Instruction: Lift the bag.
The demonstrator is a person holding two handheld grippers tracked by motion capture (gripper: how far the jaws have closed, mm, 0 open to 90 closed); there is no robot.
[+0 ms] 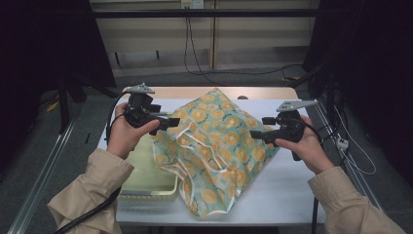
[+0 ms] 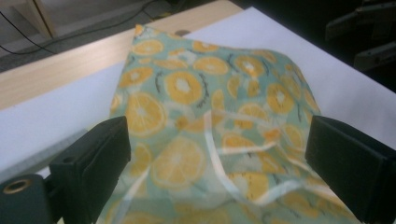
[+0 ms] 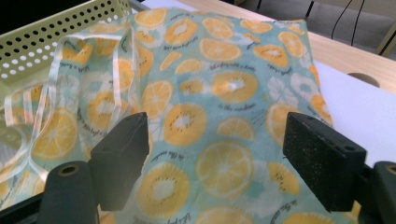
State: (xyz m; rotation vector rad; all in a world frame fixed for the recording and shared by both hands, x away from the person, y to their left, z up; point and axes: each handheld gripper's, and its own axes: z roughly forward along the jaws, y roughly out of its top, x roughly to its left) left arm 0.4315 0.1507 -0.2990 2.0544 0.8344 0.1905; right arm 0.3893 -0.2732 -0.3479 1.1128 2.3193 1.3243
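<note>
A mint-green cloth (image 1: 216, 141) printed with orange slices, with pale ribbon straps, lies rumpled across the white table (image 1: 287, 190). Its left part drapes over a pale yellow-green perforated basket (image 1: 146, 192). My left gripper (image 1: 170, 122) is at the cloth's left edge. In the left gripper view its jaws stand wide apart over the cloth (image 2: 210, 107), so the left gripper (image 2: 217, 163) is open and pinches nothing. My right gripper (image 1: 258, 127) is at the cloth's right edge. The right gripper (image 3: 215, 158) is also open, with the cloth (image 3: 224, 84) lying below its jaws.
The basket (image 3: 46, 37) sits at the table's front left corner. A wooden strip (image 1: 180, 91) runs along the table's far edge, with a small round hole (image 3: 364, 79) in it. Cables hang on the wall behind, and dark curtains stand at both sides.
</note>
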